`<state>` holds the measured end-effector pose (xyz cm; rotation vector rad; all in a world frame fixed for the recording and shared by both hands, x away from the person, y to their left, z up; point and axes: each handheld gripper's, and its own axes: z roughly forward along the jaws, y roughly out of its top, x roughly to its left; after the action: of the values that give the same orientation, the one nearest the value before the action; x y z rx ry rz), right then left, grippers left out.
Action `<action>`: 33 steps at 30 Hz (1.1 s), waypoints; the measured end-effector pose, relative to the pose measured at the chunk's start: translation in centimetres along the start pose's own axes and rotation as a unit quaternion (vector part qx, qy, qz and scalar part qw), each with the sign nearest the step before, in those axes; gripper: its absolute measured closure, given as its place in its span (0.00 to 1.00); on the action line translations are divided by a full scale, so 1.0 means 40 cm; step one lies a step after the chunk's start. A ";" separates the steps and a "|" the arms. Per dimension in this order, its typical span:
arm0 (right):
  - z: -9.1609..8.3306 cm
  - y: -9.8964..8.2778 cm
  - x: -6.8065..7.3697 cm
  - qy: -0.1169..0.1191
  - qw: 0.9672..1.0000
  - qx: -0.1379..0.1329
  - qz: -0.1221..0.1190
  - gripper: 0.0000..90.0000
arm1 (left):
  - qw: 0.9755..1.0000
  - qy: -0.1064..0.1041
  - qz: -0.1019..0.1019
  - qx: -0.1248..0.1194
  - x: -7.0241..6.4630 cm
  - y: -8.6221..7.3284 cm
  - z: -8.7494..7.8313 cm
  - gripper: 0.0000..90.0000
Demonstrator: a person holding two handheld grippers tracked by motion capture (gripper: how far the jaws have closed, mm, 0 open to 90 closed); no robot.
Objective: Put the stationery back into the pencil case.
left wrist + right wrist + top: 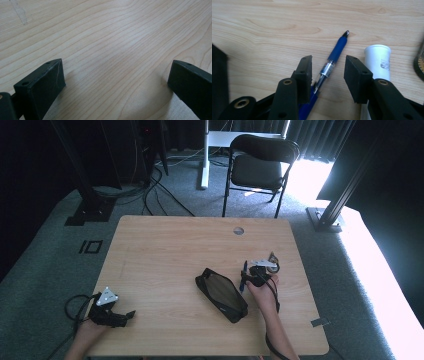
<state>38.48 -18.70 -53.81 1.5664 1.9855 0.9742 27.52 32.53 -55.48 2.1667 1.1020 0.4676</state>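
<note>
A blue pen (337, 51) with a clear middle lies on the wooden table (170, 245), and in the high view the pen (244, 276) sits just right of a black zip pouch (221, 294). My right gripper (328, 65) is lowered over the pen with one jaw on each side. Its jaws stand apart and there is a gap to the right pad (355, 77). My left gripper (127, 316) rests near the table's front left corner. In its own view the left gripper (116, 72) is wide open over bare wood.
A white tube (378, 60) lies right beside the right jaw, with a dark round object (419, 63) at the frame's right edge. The pouch's dark edge (218, 75) shows on the left. A cable hole (238, 230) marks the table's far side; a black chair (257, 165) stands beyond.
</note>
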 end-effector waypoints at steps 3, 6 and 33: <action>0.012 0.000 0.006 0.007 1.000 0.006 0.000 0.65 | 1.000 0.000 0.000 0.000 0.000 0.000 0.000 0.01; 0.023 -0.003 0.013 -0.006 1.000 0.012 -0.003 0.67 | 1.000 0.000 0.000 0.000 0.000 0.000 0.000 0.01; 0.043 0.010 0.027 -0.024 0.999 0.034 -0.024 0.86 | 1.000 0.000 0.000 0.000 0.000 0.000 0.000 0.01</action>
<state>39.67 -17.19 -54.56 1.5546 2.0332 0.8505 27.52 32.53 -55.49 2.1664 1.1020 0.4680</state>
